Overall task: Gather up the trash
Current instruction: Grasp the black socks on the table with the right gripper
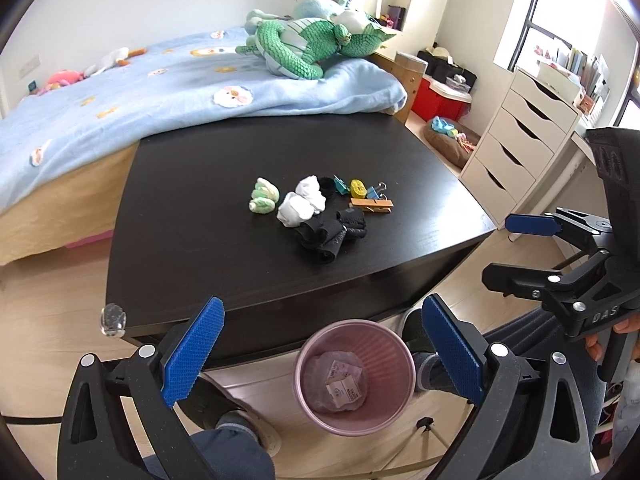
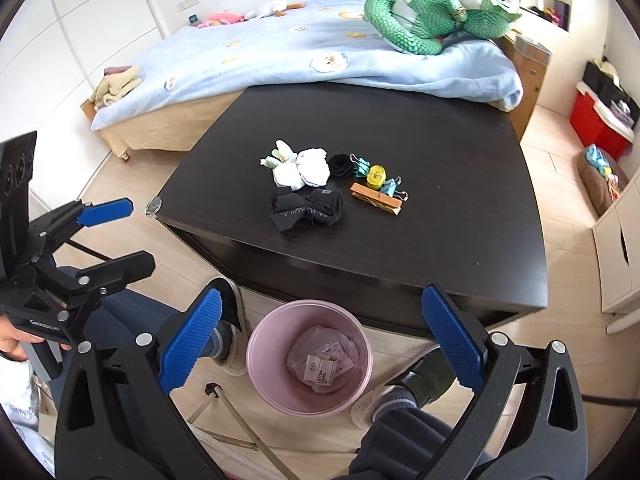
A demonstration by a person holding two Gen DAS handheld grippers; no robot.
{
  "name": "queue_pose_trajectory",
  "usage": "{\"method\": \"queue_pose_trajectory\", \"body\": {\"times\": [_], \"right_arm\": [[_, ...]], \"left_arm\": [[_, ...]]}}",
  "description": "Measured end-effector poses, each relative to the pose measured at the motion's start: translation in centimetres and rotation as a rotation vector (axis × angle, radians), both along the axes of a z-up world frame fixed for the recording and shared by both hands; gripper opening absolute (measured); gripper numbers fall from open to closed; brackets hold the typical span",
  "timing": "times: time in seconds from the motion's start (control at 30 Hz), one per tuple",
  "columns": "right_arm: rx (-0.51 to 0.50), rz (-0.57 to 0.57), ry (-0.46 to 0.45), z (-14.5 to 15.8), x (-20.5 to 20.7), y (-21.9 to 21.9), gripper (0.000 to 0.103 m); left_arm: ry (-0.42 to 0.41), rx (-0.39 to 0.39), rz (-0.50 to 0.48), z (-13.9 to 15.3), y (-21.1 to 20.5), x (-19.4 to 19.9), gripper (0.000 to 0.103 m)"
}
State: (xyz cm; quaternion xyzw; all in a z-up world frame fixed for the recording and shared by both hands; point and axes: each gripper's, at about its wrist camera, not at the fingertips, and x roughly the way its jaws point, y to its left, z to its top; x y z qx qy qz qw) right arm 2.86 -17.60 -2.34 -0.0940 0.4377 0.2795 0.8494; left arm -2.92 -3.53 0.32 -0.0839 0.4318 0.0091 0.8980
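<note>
Only rightward, folded beige clothes (image 2: 114, 85), perhaps towels, on bed (image 2: 248, 52)

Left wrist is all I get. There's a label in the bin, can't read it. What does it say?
Observer: In the right wrist view the label in the bin reads COTTON SOCKS.
Operator: Anything on the bed past my left edge?
Observer: Yes, a beige cloth pile on the left corner of the bed.
</note>
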Motion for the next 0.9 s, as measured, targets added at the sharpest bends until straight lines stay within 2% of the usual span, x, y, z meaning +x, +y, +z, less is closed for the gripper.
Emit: {"method": "queue_pose_trajectory", "body": {"times": [0.37,0.53,0.73,0.77,0.9], "right_arm": [[-0.106,0.194,0.047,-1.6,5.2,4.7,0.099],[-0.218,0.339,0.039,-3.0,7.2,7.4,0.099],[-0.356,0.511,-0.018,-5.2,8.4,10.2,0.098],[-0.379,0.528,-0.021,-5.6,8.6,10.6,0.098],[-0.445,0.599,-0.015,-7.1,9.2,12.1,0.084]], "left_arm": [[-0.019,-0.011,0.026,0.7,1.7,0.1,0.095],[-0.024,-0.020,0.034,0.7,2.1,0.2,0.095],[-0.018,-0.034,0.043,0.5,2.6,0.4,0.095],[-0.017,-0.035,0.045,0.4,2.7,0.4,0.095],[-0.012,-0.040,0.053,0.3,3.1,0.4,0.095]]}}
